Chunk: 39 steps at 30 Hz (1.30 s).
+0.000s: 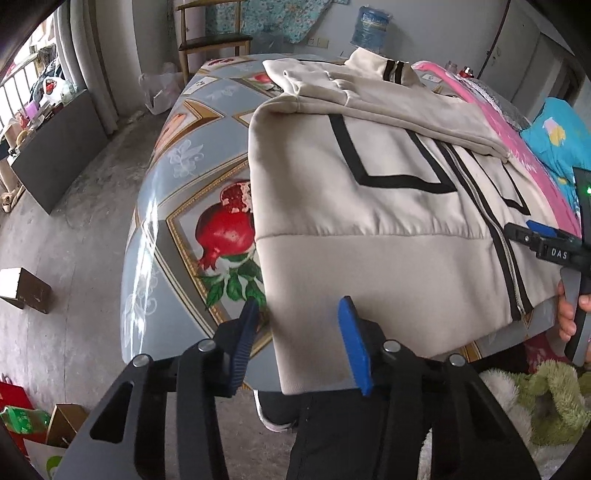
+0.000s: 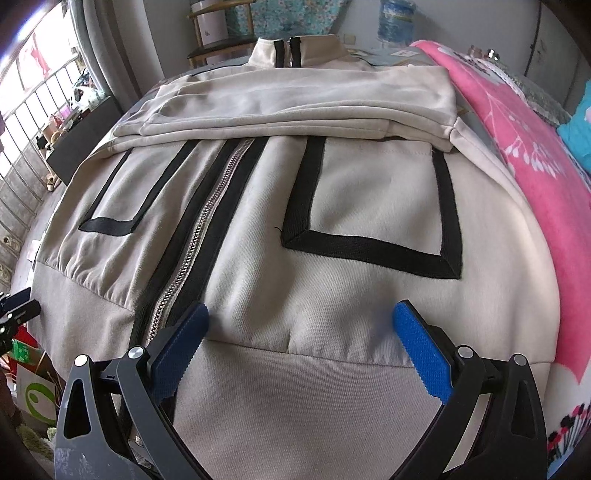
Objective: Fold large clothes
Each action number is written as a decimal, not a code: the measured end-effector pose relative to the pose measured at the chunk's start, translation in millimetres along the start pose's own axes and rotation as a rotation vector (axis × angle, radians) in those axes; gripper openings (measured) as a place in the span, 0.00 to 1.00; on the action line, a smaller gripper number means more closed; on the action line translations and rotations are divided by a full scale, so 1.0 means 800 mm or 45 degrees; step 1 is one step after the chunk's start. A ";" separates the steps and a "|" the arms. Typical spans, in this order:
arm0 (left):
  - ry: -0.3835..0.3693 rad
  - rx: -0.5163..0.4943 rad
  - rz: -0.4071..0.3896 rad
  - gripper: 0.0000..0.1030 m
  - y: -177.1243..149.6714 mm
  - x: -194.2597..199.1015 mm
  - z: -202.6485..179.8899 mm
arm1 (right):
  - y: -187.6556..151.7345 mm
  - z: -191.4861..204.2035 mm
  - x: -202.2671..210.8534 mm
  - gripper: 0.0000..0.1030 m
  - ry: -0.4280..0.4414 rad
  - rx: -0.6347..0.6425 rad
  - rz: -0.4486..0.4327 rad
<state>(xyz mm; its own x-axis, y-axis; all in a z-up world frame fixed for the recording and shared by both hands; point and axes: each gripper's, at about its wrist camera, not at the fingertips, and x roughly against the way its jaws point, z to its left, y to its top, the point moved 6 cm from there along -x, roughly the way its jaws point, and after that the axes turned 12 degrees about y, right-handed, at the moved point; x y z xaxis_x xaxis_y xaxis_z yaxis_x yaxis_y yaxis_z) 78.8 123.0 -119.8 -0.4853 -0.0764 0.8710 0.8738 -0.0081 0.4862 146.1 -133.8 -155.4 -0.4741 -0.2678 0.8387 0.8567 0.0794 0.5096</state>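
A beige zip jacket (image 1: 369, 192) with black stripe trim lies flat on the table (image 1: 177, 206), front up, both sleeves folded across the chest; it also fills the right wrist view (image 2: 332, 258). My left gripper (image 1: 301, 306) is open, its blue fingers straddling the left corner of the hem band at the table's near edge. My right gripper (image 2: 299, 314) is open, fingers resting over the hem band right of the zipper (image 2: 207, 221). The right gripper also shows at the right of the left wrist view (image 1: 543, 240).
The table has a pomegranate-print cover (image 1: 225, 229). A pink cloth (image 2: 517, 147) lies along the jacket's right side, with a blue cloth (image 1: 557, 136) beyond. A wooden chair (image 1: 214, 40) and a water jug (image 1: 371, 26) stand behind. Boxes (image 1: 26, 288) sit on the floor left.
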 end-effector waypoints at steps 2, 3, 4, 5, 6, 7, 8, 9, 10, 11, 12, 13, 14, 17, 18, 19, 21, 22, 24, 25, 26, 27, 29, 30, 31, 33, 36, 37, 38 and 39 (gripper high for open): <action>-0.015 0.011 0.009 0.42 0.003 -0.001 0.002 | 0.000 0.000 0.000 0.94 -0.002 -0.003 0.000; -0.027 0.020 0.015 0.42 0.005 -0.002 0.003 | -0.001 0.001 0.000 0.94 -0.002 -0.003 -0.002; -0.041 0.032 0.025 0.41 0.006 -0.002 0.005 | -0.001 0.001 0.000 0.94 -0.002 -0.003 -0.005; -0.056 0.040 0.033 0.41 0.006 -0.002 0.006 | -0.002 0.001 0.001 0.94 -0.001 -0.002 -0.008; -0.091 0.057 0.048 0.41 0.006 -0.001 0.007 | -0.003 0.001 0.001 0.94 -0.001 -0.002 -0.013; -0.116 0.072 0.059 0.39 0.005 -0.001 0.007 | -0.004 0.001 0.001 0.94 -0.001 -0.001 -0.017; -0.148 0.095 0.076 0.39 0.003 0.000 0.007 | -0.004 0.001 0.002 0.94 -0.001 0.000 -0.021; -0.163 0.106 0.088 0.39 0.001 0.001 0.007 | -0.005 0.001 0.002 0.94 0.000 0.002 -0.023; -0.170 0.111 0.097 0.39 -0.002 0.002 0.007 | -0.005 0.000 0.003 0.94 0.000 0.003 -0.025; -0.176 0.115 0.109 0.39 -0.005 0.003 0.006 | -0.006 0.000 0.003 0.94 0.001 0.005 -0.027; -0.187 0.118 0.126 0.39 -0.009 0.004 0.006 | -0.006 0.000 0.003 0.94 0.001 0.008 -0.028; -0.192 0.121 0.134 0.39 -0.011 0.005 0.005 | -0.006 -0.001 0.003 0.94 0.002 0.010 -0.029; -0.201 0.126 0.150 0.39 -0.015 0.005 0.005 | -0.006 -0.001 0.003 0.94 0.003 0.012 -0.030; -0.208 0.128 0.166 0.39 -0.019 0.005 0.003 | -0.006 -0.002 0.004 0.94 0.006 0.015 -0.031; -0.207 0.127 0.169 0.39 -0.020 0.005 0.003 | -0.006 -0.002 0.004 0.94 0.007 0.015 -0.031; -0.205 0.123 0.171 0.39 -0.021 0.005 0.002 | -0.006 -0.002 0.004 0.94 0.007 0.016 -0.031; -0.198 0.111 0.165 0.36 -0.021 0.007 0.001 | -0.006 -0.002 0.004 0.94 0.007 0.015 -0.032; -0.190 0.098 0.157 0.29 -0.021 0.009 0.000 | -0.006 -0.002 0.004 0.94 0.007 0.015 -0.031; -0.173 0.058 0.140 0.27 -0.021 0.013 -0.002 | -0.006 -0.002 0.004 0.94 0.006 0.015 -0.031; -0.174 0.053 0.140 0.27 -0.020 0.013 -0.003 | -0.006 -0.003 0.004 0.94 0.007 0.015 -0.031; -0.178 0.053 0.147 0.27 -0.020 0.012 -0.003 | -0.006 -0.003 0.004 0.94 0.006 0.015 -0.031; -0.185 0.059 0.163 0.27 -0.021 0.009 -0.002 | -0.005 -0.003 0.004 0.94 0.006 0.015 -0.030; -0.203 0.090 0.198 0.27 -0.023 0.003 0.002 | -0.006 -0.003 0.004 0.94 0.006 0.015 -0.031; -0.212 0.104 0.203 0.27 -0.023 0.002 0.004 | -0.006 -0.003 0.004 0.94 0.006 0.014 -0.031; -0.219 0.117 0.209 0.27 -0.022 0.001 0.005 | -0.006 -0.003 0.004 0.94 0.006 0.015 -0.031; -0.203 0.094 0.195 0.25 -0.022 0.004 0.003 | -0.006 -0.004 0.005 0.94 0.011 0.004 -0.031; -0.152 -0.007 0.132 0.12 -0.017 0.016 -0.006 | -0.010 -0.008 0.013 0.93 0.042 -0.031 -0.043; -0.141 -0.037 0.105 0.11 -0.015 0.022 -0.010 | -0.012 -0.012 0.019 0.93 0.042 -0.037 -0.052; -0.132 -0.056 0.088 0.10 -0.013 0.026 -0.013 | -0.014 -0.014 0.024 0.92 0.037 -0.038 -0.058; -0.123 -0.073 0.075 0.10 -0.012 0.028 -0.014 | -0.015 -0.018 0.030 0.91 0.026 -0.044 -0.064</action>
<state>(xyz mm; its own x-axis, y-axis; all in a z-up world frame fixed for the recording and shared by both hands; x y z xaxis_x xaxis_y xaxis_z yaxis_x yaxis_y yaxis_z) 60.2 110.0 -105.8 -0.4310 0.0183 0.9022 0.9000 -0.0634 0.4313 127.0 -154.9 -144.3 -0.5126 -0.2904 0.8081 0.8387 0.0325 0.5436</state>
